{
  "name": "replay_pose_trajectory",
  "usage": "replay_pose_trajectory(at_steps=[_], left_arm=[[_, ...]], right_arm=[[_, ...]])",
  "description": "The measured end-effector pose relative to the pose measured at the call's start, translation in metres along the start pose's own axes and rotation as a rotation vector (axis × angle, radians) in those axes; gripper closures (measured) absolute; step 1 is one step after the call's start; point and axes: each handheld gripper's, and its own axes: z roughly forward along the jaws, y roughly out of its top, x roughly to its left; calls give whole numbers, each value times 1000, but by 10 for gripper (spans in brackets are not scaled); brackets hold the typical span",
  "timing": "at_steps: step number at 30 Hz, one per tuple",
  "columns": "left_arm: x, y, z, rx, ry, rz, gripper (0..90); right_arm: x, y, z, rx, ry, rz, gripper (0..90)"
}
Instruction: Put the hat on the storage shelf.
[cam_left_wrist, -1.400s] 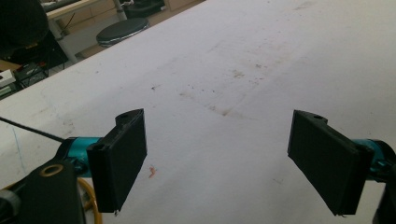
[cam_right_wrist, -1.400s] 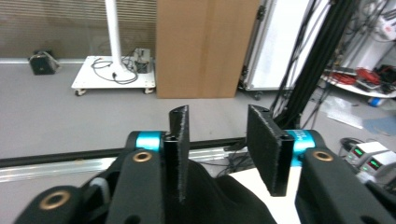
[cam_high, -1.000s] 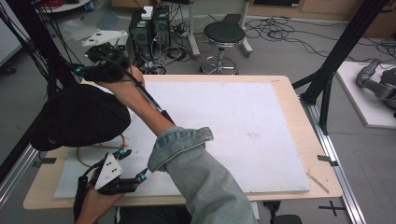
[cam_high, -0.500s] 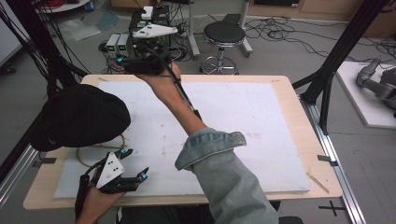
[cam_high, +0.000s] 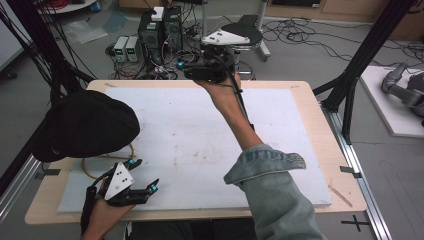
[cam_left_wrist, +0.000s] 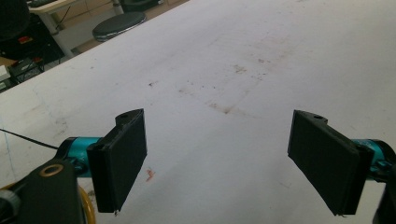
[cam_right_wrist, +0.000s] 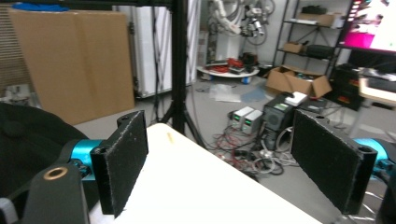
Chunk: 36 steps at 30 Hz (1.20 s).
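A black fabric cap (cam_high: 85, 125) lies on the left of the white board (cam_high: 200, 145), with a loop of tan cord (cam_high: 100, 167) showing under its near edge. My left gripper (cam_high: 144, 174) rests at the front left, just right of the cord, open and empty; in its own view the left gripper (cam_left_wrist: 219, 116) spans bare board, with the cord (cam_left_wrist: 86, 205) at bottom left. My right gripper (cam_high: 182, 67) hovers over the far edge near the middle, pointing left. The right gripper's (cam_right_wrist: 222, 119) jaws have just been opening with nothing between them; the cap (cam_right_wrist: 28, 140) lies to its left.
The board lies on a wooden table (cam_high: 310, 100). A thin wooden stick (cam_high: 340, 195) lies near the front right corner. Behind the far edge stand a round stool (cam_high: 240, 32), computer boxes (cam_high: 160, 25) and floor cables. Black frame posts (cam_high: 360, 60) rise at both sides.
My right hand has swung from above the cap's far side rightward along the far edge to the middle, and its jaws have spread wider. The left gripper and the cap have stayed put.
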Motion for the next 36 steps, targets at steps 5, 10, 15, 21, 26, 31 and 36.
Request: replay_pose_trajectory(at_steps=[5, 10, 15, 21, 26, 31, 36], left_arm=[[0, 0, 1, -10, 2, -5, 199], [0, 1, 3, -5, 3, 1, 198], [0, 2, 4, -10, 4, 0, 197], [2, 3, 6, -14, 8, -12, 195], [2, 3, 7, -8, 3, -9, 195], [3, 3, 7, -10, 3, -16, 195], [2, 2, 6, -7, 2, -12, 194]], right_arm=[[-22, -12, -28, -4, -59, 23, 145], [-39, -27, -61, -10, -104, 38, 134], [-50, -43, -92, 2, -155, 44, 134], [-55, -67, -125, 2, -201, 62, 134], [-57, -91, -143, -7, -198, 115, 134], [-56, -117, -154, -13, -209, 144, 133], [-50, -141, -160, -9, -234, 121, 133]])
